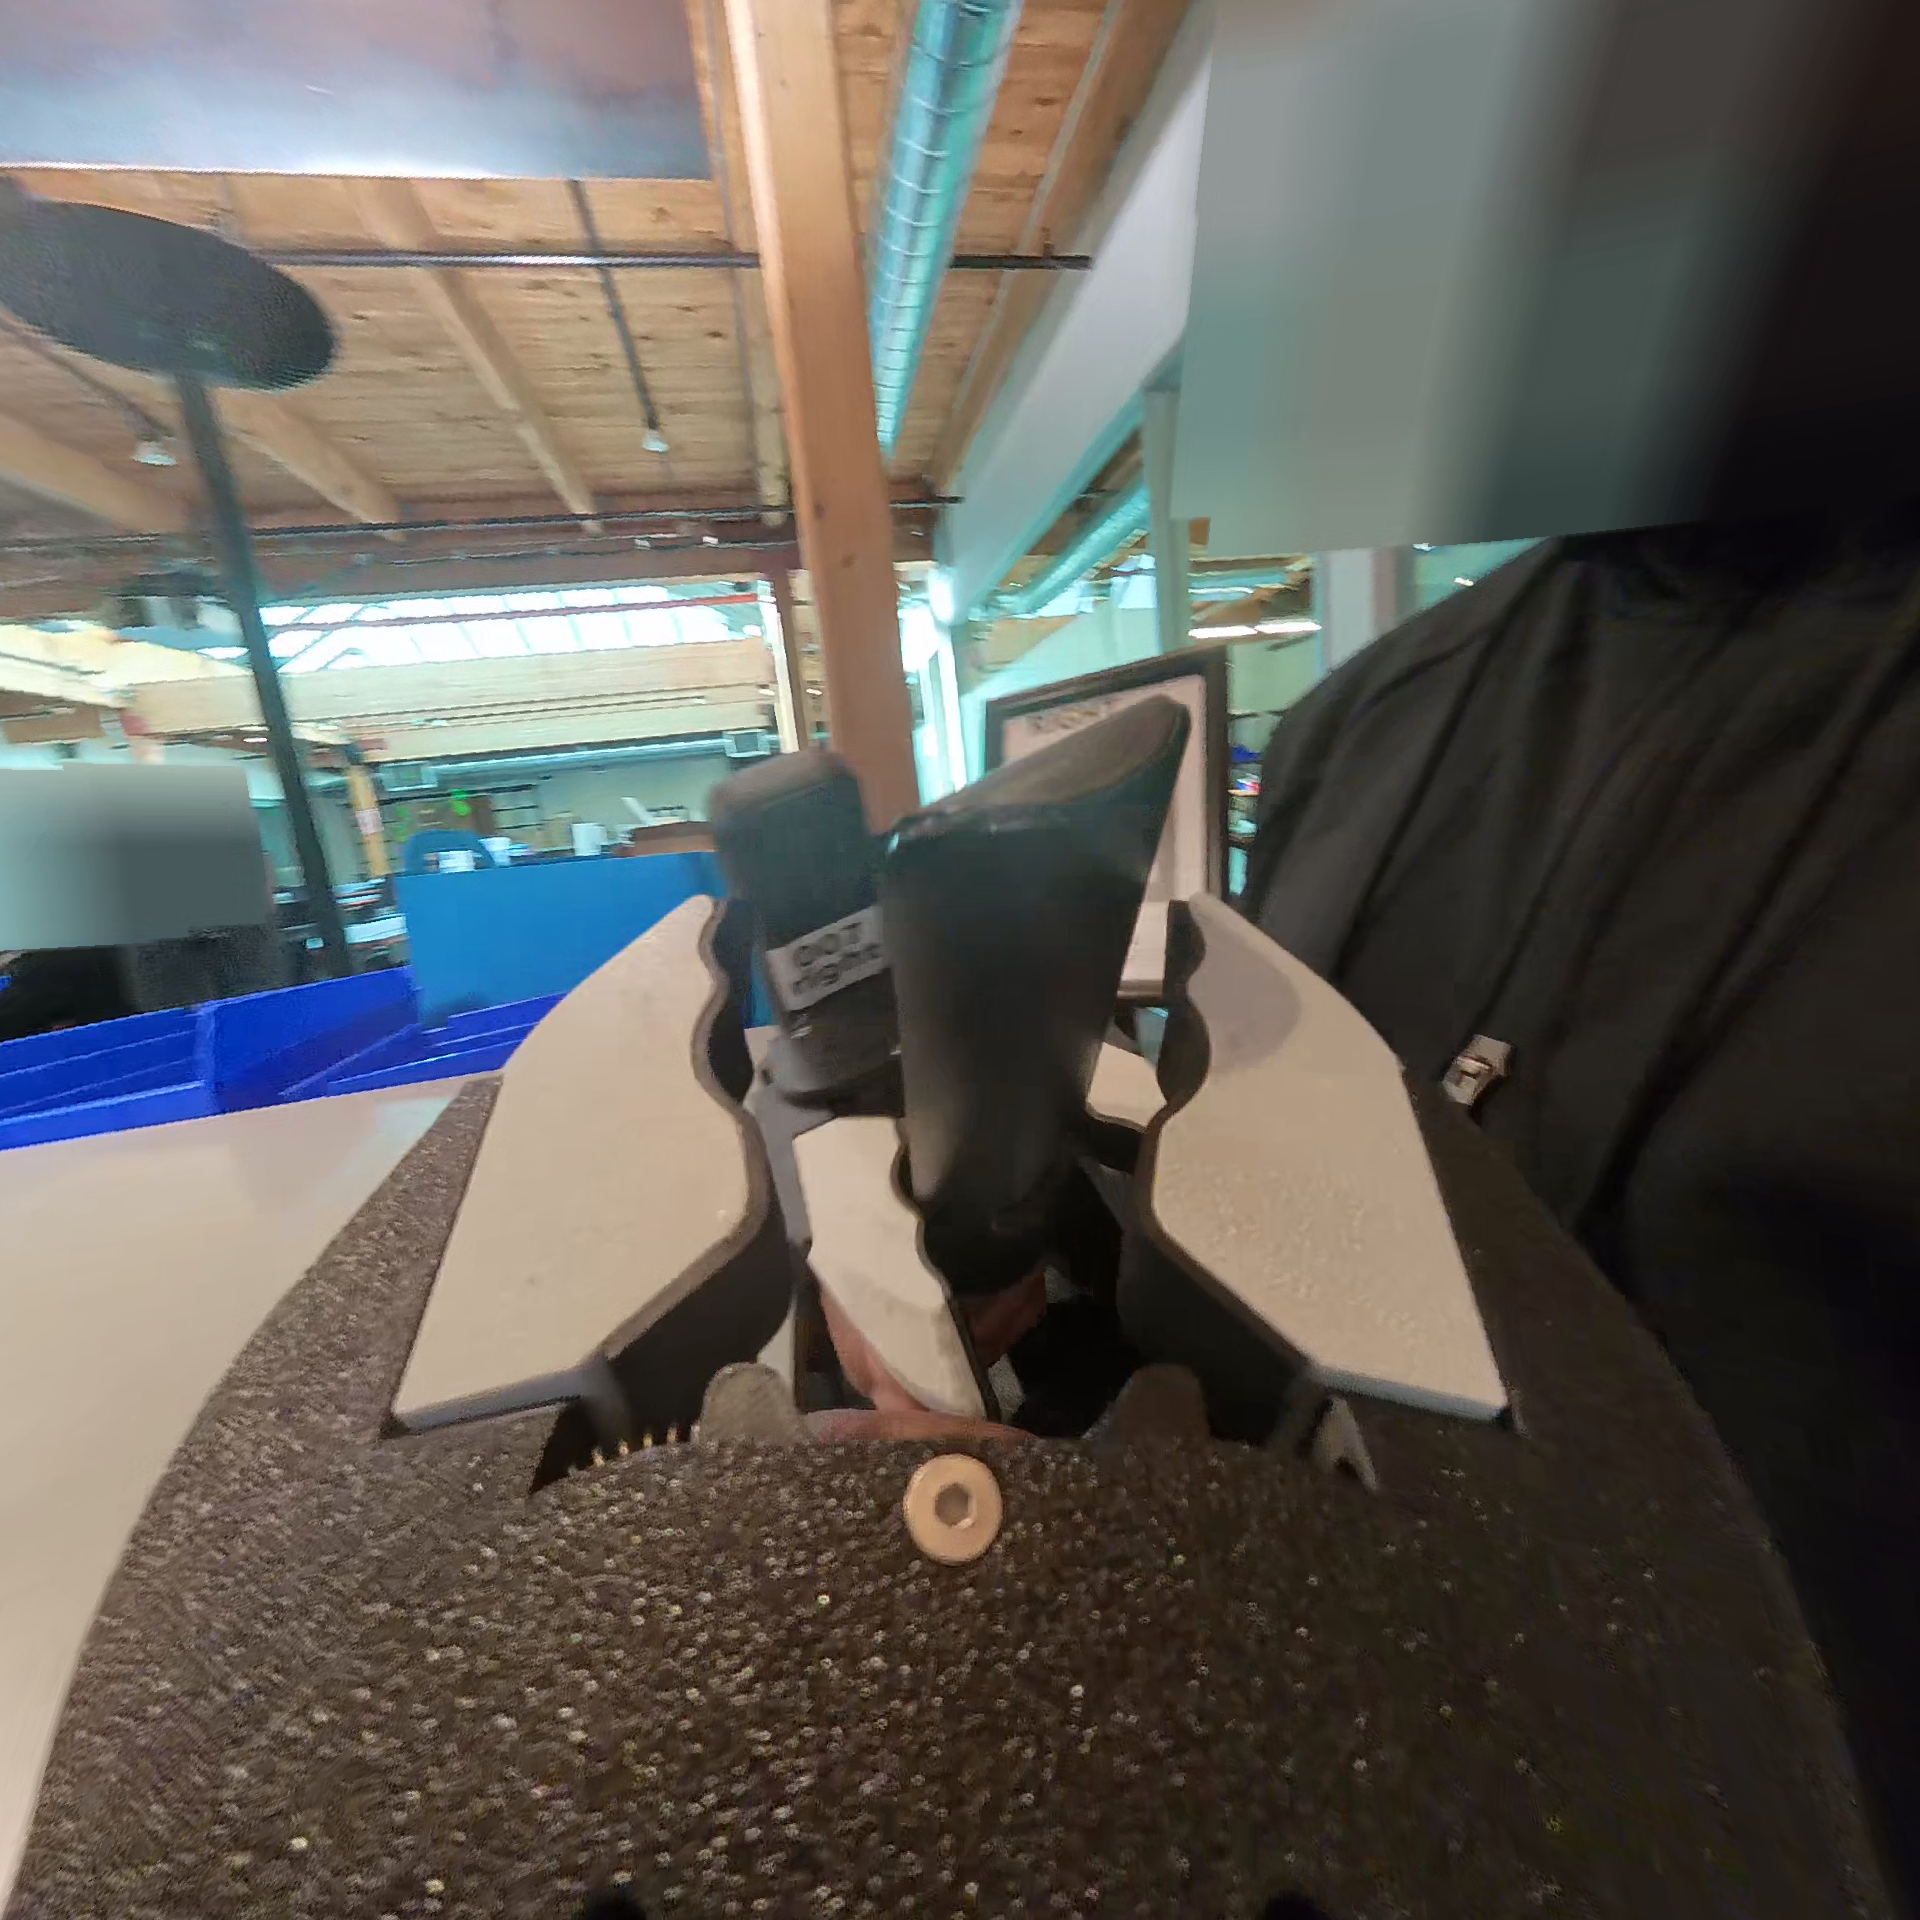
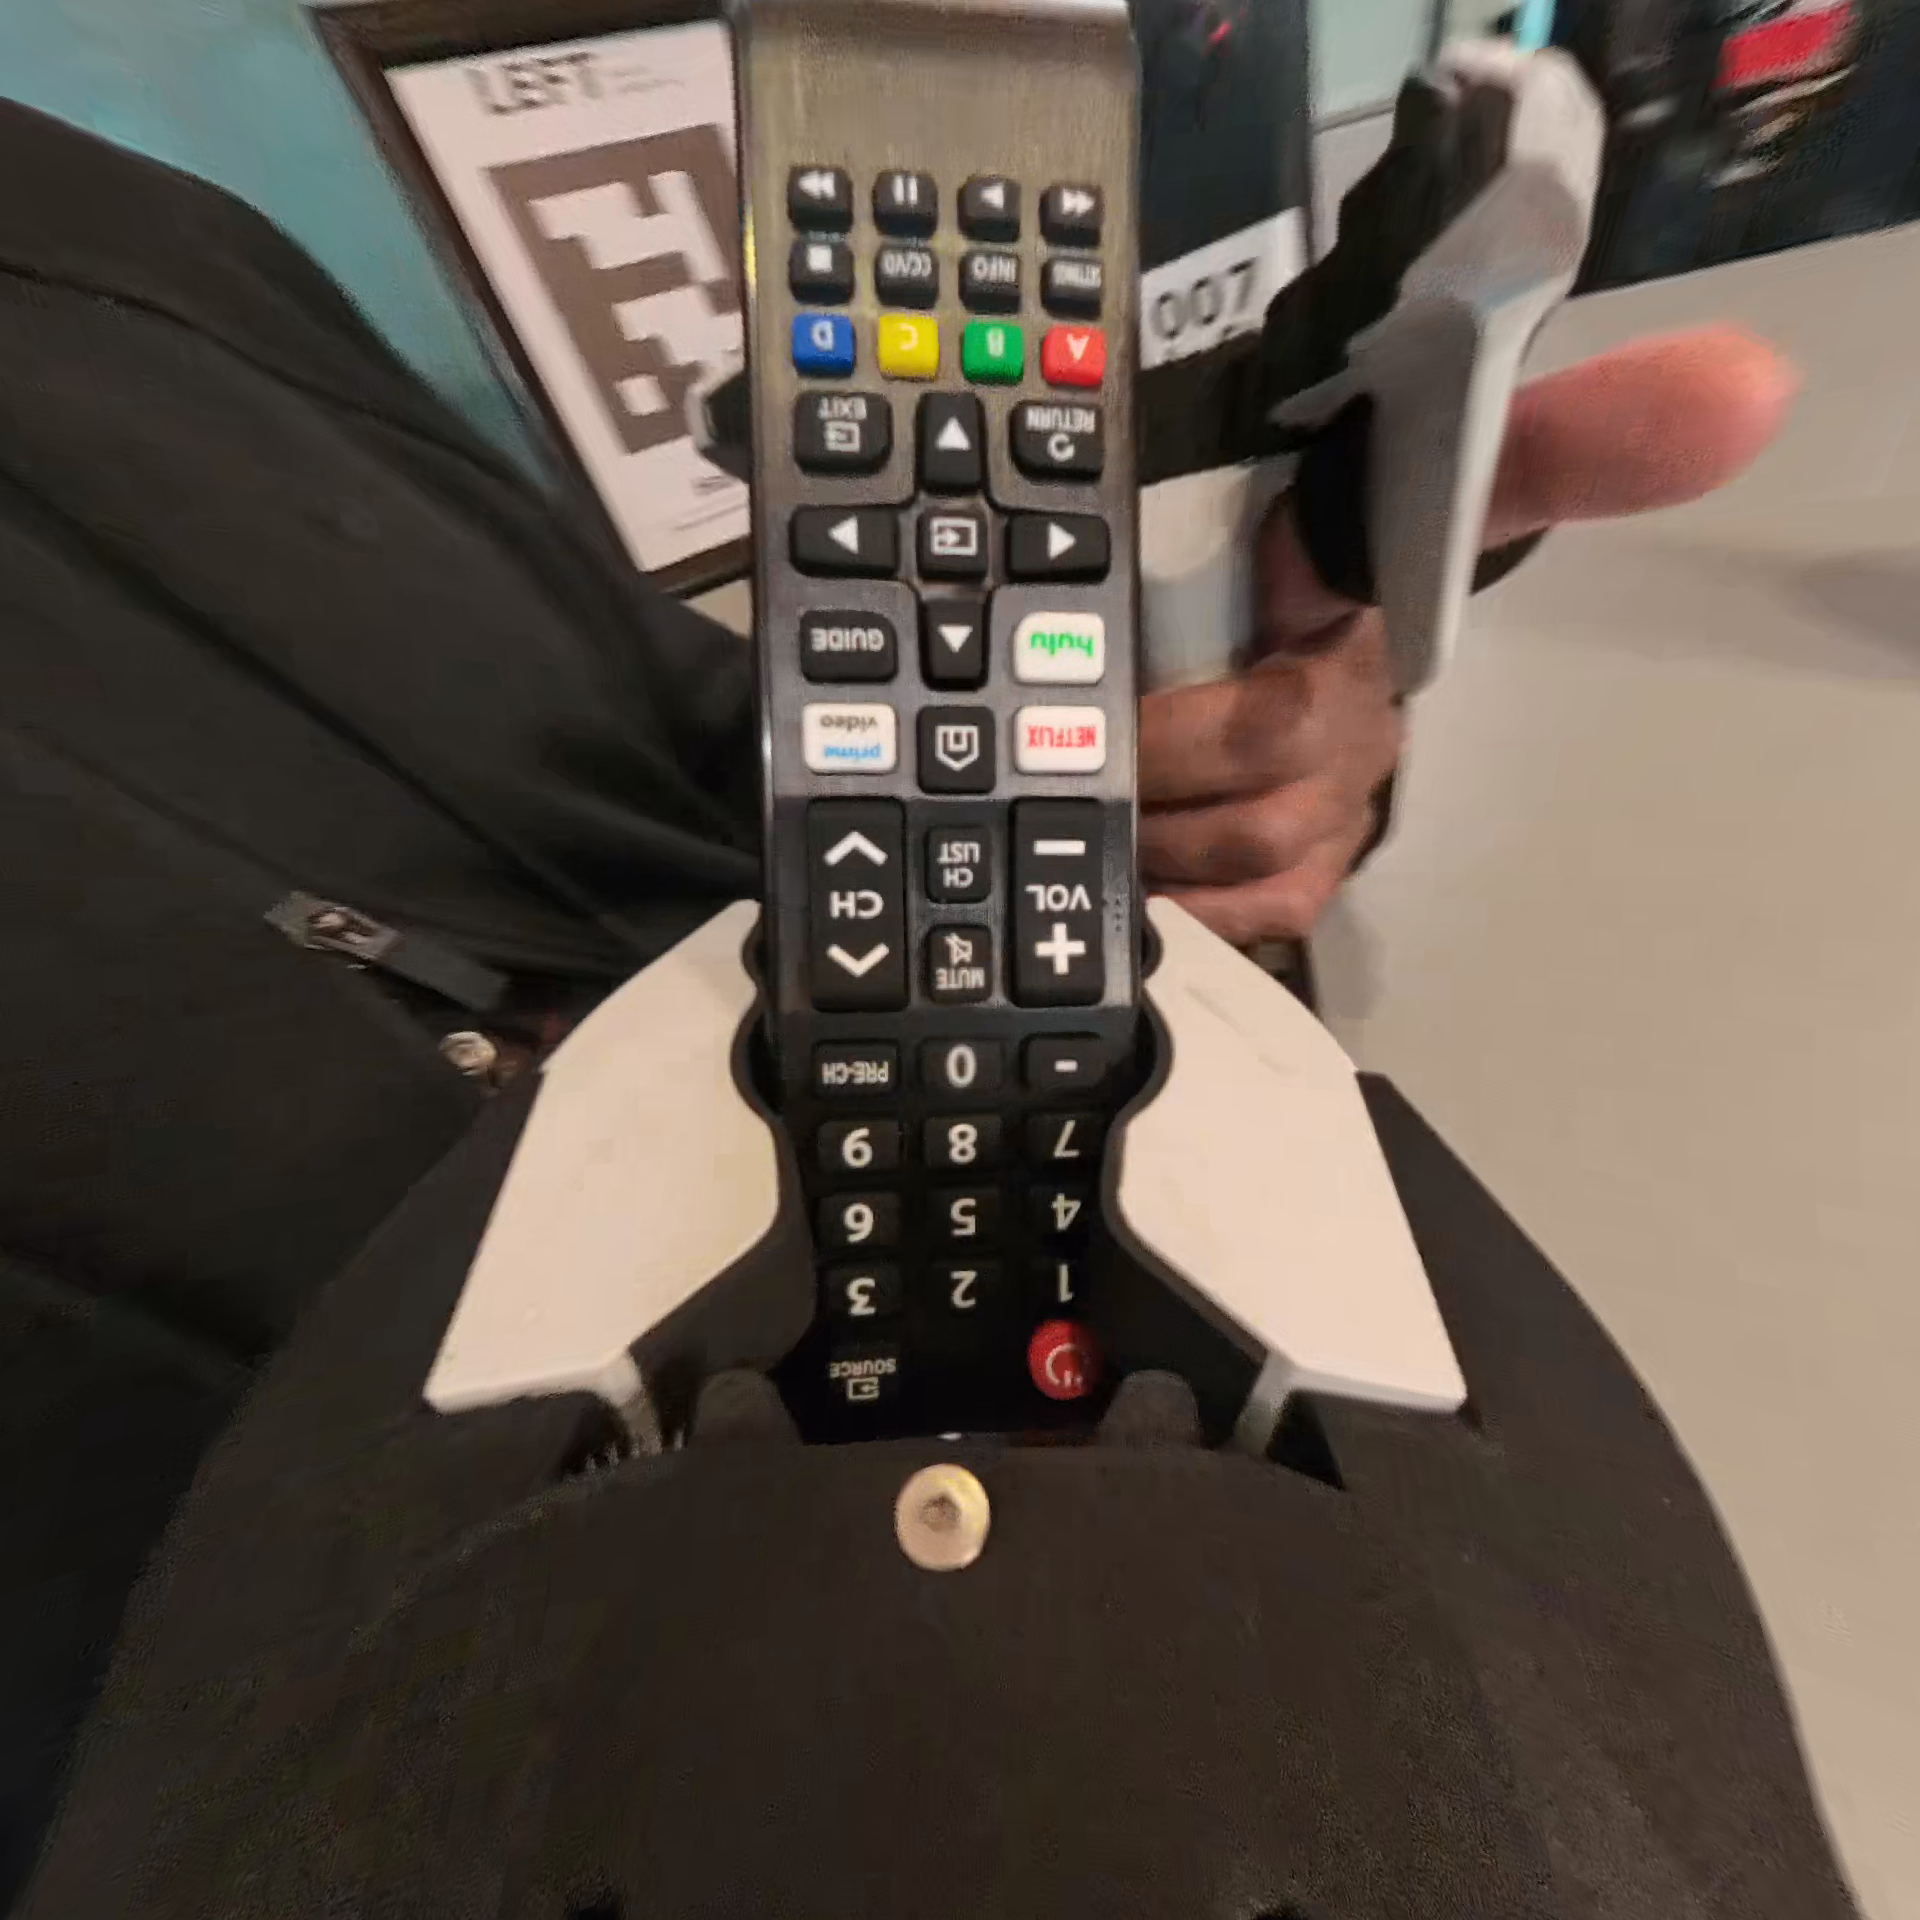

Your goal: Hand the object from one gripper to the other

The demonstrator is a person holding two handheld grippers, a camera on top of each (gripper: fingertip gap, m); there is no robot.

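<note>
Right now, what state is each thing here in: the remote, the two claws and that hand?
remote: clamped at its number-pad end, buttons facing the right wrist camera.
right gripper: shut on the remote.
left gripper: open, fingers either side of the remote.
hand: wrapped around the left gripper's handle.

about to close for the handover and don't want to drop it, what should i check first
1. Right tool shut on remote: ok.
2. Left tool open wide: ok.
3. Remote between the left tool's fingers: ok.
4. Left tool's fingers touching remote: not ok, gaps on both sides.
5. Closing path clear of the right tool's finger: cannot tell.
</note>
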